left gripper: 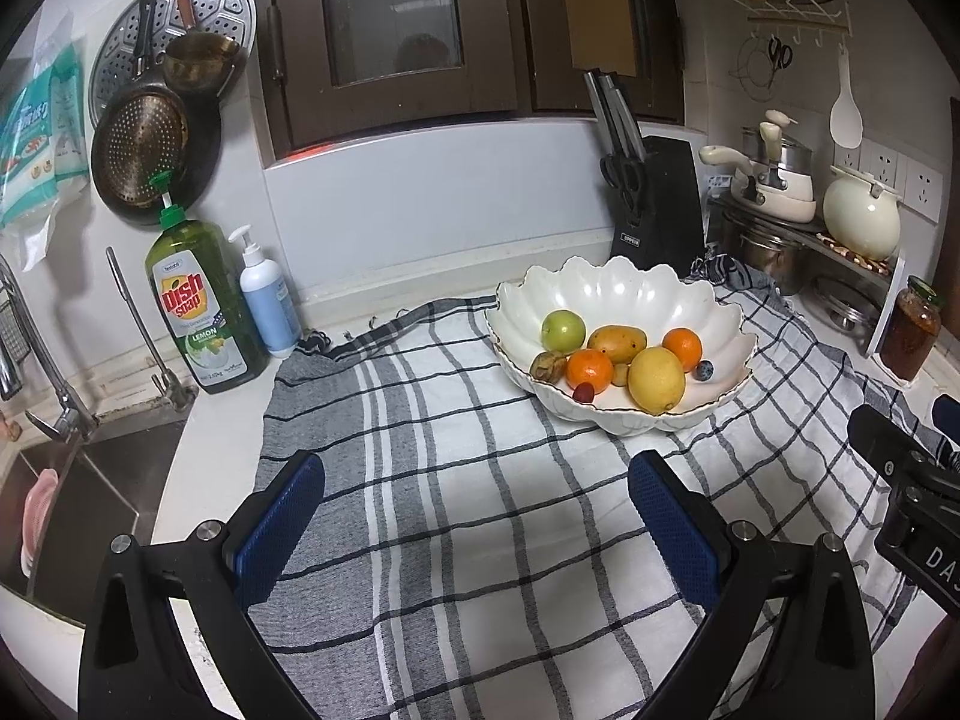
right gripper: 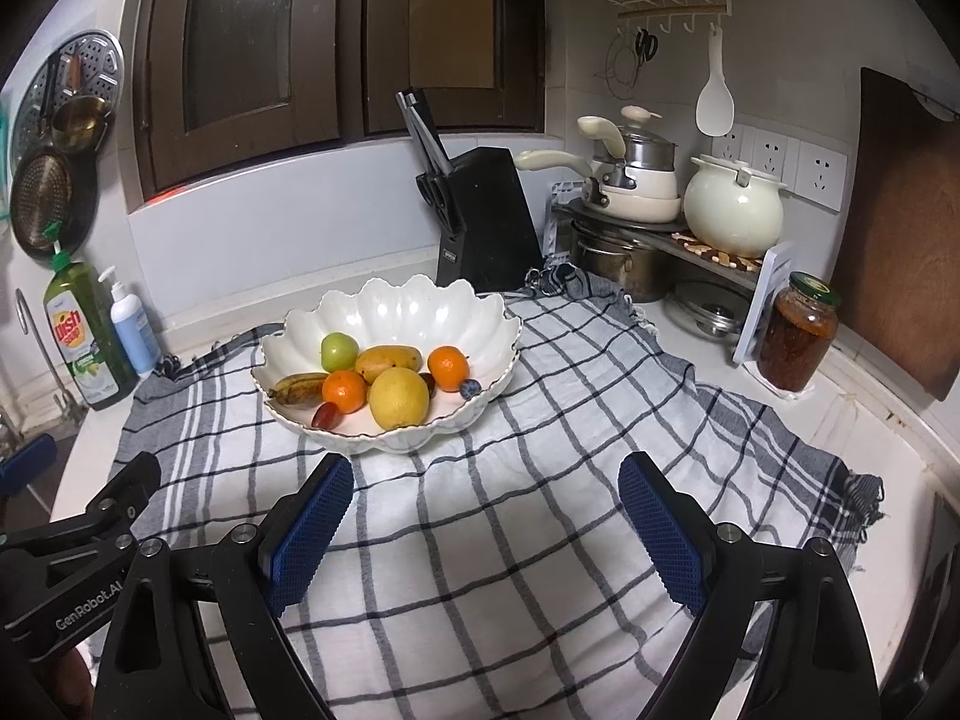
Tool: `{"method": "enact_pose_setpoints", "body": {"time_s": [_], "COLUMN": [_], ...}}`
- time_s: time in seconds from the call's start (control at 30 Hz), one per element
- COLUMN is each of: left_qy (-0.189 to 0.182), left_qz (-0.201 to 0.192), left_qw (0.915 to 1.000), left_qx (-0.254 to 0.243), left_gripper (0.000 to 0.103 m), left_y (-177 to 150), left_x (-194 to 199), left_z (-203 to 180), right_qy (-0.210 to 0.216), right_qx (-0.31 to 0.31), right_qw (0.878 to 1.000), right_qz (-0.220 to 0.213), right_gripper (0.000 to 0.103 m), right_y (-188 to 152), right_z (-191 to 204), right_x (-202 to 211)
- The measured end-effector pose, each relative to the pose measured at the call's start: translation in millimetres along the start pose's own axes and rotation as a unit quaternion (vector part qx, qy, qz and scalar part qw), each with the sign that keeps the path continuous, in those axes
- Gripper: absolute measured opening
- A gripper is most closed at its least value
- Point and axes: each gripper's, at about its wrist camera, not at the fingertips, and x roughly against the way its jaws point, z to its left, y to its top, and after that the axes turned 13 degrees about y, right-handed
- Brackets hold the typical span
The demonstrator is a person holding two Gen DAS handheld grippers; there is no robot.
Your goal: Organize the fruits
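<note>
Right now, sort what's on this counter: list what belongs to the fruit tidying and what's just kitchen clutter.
Belongs to the job:
- white scalloped bowl
- lemon
- two mandarins
- green apple
- mango
- banana
- red grape
- blueberry

Just lying about:
- checked cloth
- knife block
- dish soap bottle
- lotion pump bottle
- jar
- cream pot

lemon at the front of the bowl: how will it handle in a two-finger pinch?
The lemon looks rounded and smooth, so it may slip or rotate between the pads. It's the largest fruit there, probably fairly heavy. It touches an orange, so nudging it could shift its neighbours in the white bowl.
</note>
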Motion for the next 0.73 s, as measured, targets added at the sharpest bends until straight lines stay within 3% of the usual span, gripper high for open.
{"method": "enact_pose_setpoints", "body": {"time_s": [0.73], "left_qy": [-0.012], "left_qz": [0.022], "left_qw": [0.9997], "left_qx": [-0.006], "left_gripper": [0.103], "left_y": [-0.9], "left_x": [-8.3], "left_z": [-6.4], "right_qy": [0.002], "right_qx": [-0.004], "right_qw": [1.000], "right_qz": [0.001], "right_gripper": [0.091], "right_y": [-0.7], "right_z": [-1.8], "right_x": [-0.7]}}
